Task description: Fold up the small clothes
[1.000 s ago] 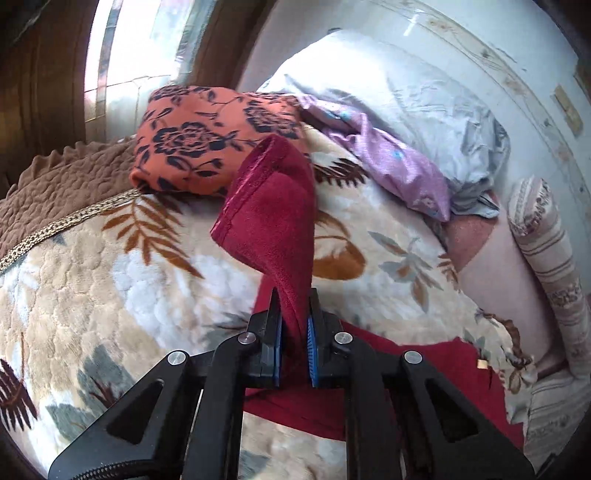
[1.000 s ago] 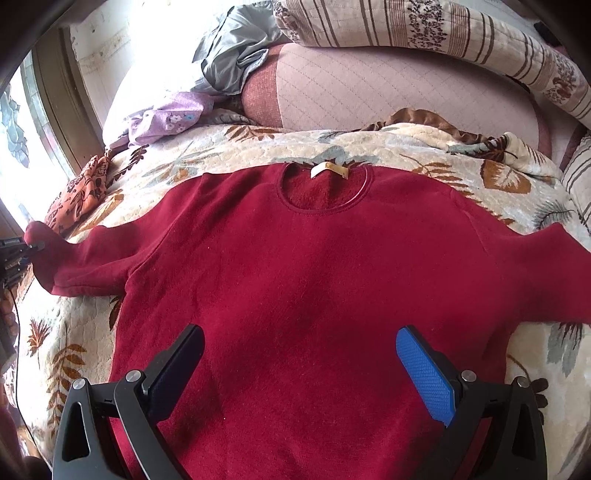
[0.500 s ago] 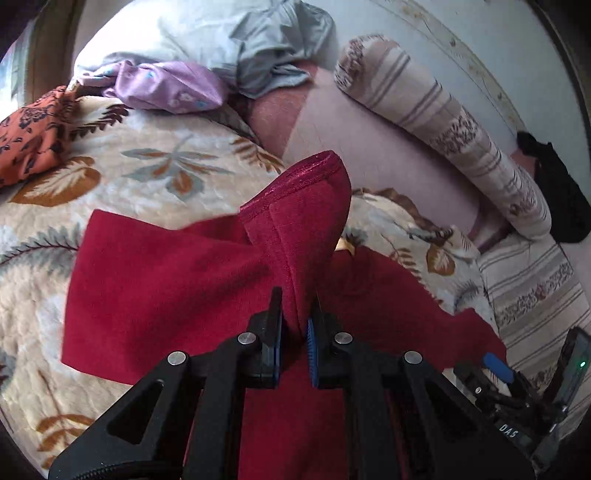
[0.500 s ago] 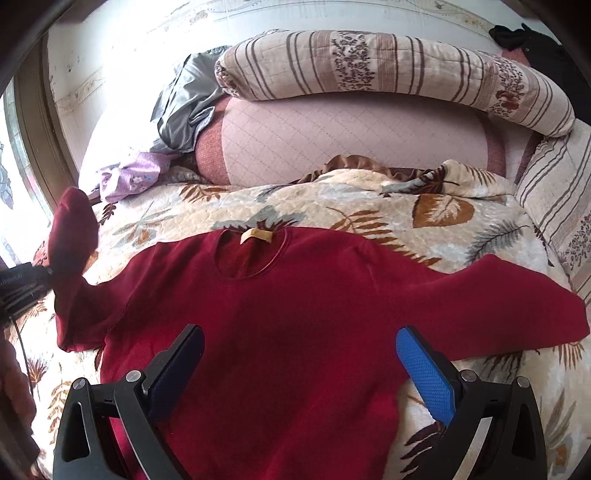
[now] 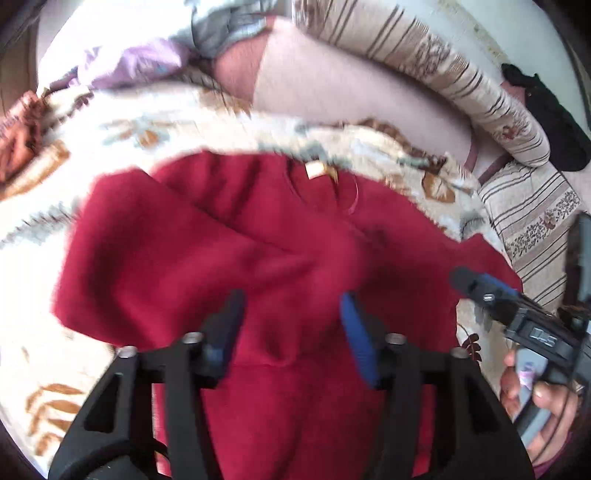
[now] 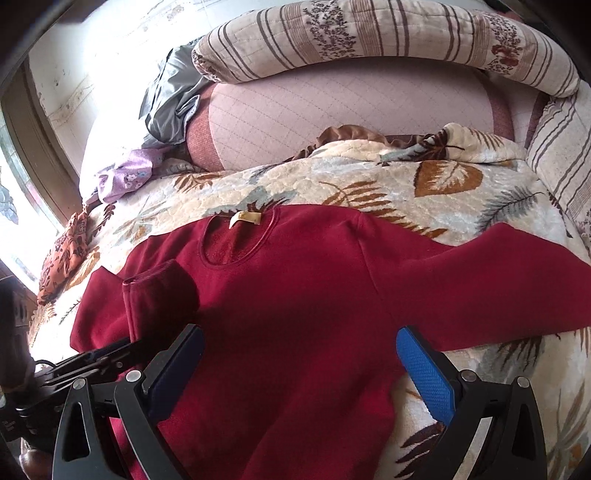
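Sweater [image 6: 295,314], dark red, lies flat and face up on a leaf-print blanket [image 6: 369,184] spread over a bed, with its collar and a small tan label [image 6: 245,218] toward the pillows. At far left an orange floral cloth [image 6: 62,258] sits at the blanket's edge, with a purple cloth [image 6: 125,175] and a grey one [image 6: 170,96] beyond it. The sweater's left sleeve [image 6: 159,295] is doubled over onto the chest, its cuff resting beside the collar. The left gripper [image 5: 291,321] hovers over this sleeve with its jaws opening; red fabric lies between and below them, but the pads do not press on it. That view is blurred. Further right, the right gripper [image 6: 299,369] hangs over the sweater's lower body, jaws wide apart and holding nothing. The right sleeve [image 6: 498,277] stretches out flat across the blanket. A striped bolster [image 6: 369,33] and a pink pillow [image 6: 351,110] line the head of the bed. In the left view a hand [image 5: 535,402] grips the right gripper's handle.
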Action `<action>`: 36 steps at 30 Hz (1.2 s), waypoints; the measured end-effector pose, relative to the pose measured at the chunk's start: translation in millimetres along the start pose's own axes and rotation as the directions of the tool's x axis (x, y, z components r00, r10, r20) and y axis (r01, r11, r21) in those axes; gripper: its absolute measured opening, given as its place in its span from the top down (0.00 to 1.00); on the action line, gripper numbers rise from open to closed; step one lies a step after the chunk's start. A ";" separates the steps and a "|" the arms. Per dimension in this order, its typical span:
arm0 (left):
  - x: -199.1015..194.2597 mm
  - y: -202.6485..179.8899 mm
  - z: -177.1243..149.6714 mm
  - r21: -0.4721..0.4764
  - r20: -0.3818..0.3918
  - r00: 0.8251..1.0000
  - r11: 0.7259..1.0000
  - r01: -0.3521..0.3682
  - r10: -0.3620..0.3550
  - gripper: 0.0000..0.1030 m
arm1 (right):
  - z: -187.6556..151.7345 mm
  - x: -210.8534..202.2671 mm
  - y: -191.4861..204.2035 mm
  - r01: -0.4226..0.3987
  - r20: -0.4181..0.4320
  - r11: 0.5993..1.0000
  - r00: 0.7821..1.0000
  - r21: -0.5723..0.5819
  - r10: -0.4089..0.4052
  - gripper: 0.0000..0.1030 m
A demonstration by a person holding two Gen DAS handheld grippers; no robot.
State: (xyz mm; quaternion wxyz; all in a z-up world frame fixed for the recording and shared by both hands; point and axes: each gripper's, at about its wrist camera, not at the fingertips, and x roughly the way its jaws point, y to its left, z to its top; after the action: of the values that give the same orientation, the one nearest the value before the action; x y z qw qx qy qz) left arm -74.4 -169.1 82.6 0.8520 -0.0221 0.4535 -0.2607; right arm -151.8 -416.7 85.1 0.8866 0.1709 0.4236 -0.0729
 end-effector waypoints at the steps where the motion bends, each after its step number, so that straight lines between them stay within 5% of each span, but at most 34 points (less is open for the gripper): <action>1: -11.3 3.9 -0.2 0.013 0.026 1.000 1.000 -0.016 0.016 0.31 | 0.6 4.1 4.1 -0.022 -0.010 1.000 1.000 -0.001 0.022 0.00; 5: -45.1 29.8 -5.6 0.009 0.077 0.994 0.997 -0.078 0.077 0.31 | -1.8 15.9 22.4 -0.076 -0.029 0.997 0.997 0.000 0.076 0.00; 10: -57.2 66.2 -11.0 -0.036 0.142 0.955 0.965 -0.259 0.262 0.31 | -9.3 32.7 36.4 -0.079 -0.077 0.997 0.994 -0.026 0.077 0.03; 17: -48.4 118.1 -12.2 -0.155 0.103 0.948 0.946 -0.285 0.302 0.31 | -18.3 66.0 45.8 -0.026 -0.147 0.996 0.989 -0.080 0.014 0.27; 20: -48.4 127.3 -10.1 -0.185 0.108 0.941 0.937 -0.297 0.320 0.31 | -24.0 79.2 48.4 -0.019 -0.170 0.995 0.985 -0.099 0.002 0.46; 25: -46.6 132.9 -7.3 -0.208 0.104 0.938 0.930 -0.304 0.330 0.31 | -26.1 82.7 62.8 -0.027 -0.137 0.981 0.991 -0.191 0.001 0.70; 27: -46.3 132.8 -6.9 -0.210 0.106 0.936 0.928 -0.308 0.335 0.31 | -24.9 80.4 66.9 -0.013 -0.122 0.974 0.992 -0.226 -0.015 0.91; 32: -46.5 131.6 -5.7 -0.205 0.111 0.932 0.926 -0.317 0.344 0.31 | -9.6 47.3 63.8 0.003 -0.022 0.969 1.000 -0.247 -0.009 0.95; 36: -44.1 131.4 -5.0 -0.208 0.112 0.934 0.927 -0.313 0.340 0.31 | 9.5 18.5 57.5 0.098 0.102 0.960 0.992 -0.261 -0.073 0.95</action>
State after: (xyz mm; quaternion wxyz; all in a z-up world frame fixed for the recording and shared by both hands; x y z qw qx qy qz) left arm -42.5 -34.2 77.2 0.9084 -0.0448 0.4098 -0.0690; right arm -117.5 -366.4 90.2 0.9160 0.0285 0.3955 -0.0613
